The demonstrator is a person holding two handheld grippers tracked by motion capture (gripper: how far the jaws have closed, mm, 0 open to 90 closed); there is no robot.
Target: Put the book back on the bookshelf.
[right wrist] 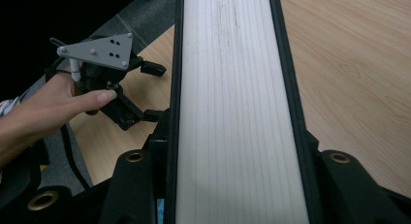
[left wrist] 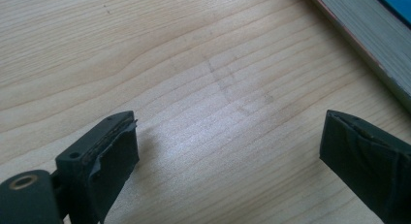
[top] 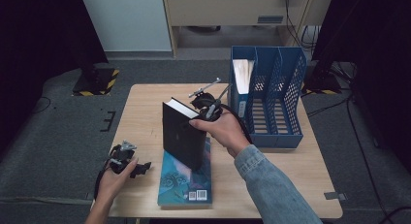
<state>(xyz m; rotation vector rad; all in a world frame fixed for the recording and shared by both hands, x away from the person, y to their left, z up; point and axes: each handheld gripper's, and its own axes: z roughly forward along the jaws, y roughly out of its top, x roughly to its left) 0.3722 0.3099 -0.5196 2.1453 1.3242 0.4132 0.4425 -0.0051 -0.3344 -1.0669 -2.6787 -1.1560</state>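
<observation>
Two books: you have a black book [top: 183, 134] and a teal book [top: 186, 178] out on the tabletop [top: 145, 112], and one pale volume [top: 241, 74] already stands in the blue file rack [top: 271, 93].
Black book: your right gripper [top: 209, 107] clamps it across the covers, page edges toward that gripper's camera; it is lifted upright and tilted, its lower corner over or on the teal book, and I cannot tell whether they touch.
Teal book: it lies flat near the front edge of the tabletop, barcode toward you, not gripped.
Left gripper [top: 140, 168]: its jaws stand wide with nothing between them, low over bare wood just beside the teal book's page edge [left wrist: 368, 44].
File rack: it stands at the right of the tabletop, apart from the black book; the two right-hand slots look free.
Done, as I judge it: one volume filed, black book picked up.
Left for you: carry the black book to a free slot and release it, then take the teal book.
</observation>
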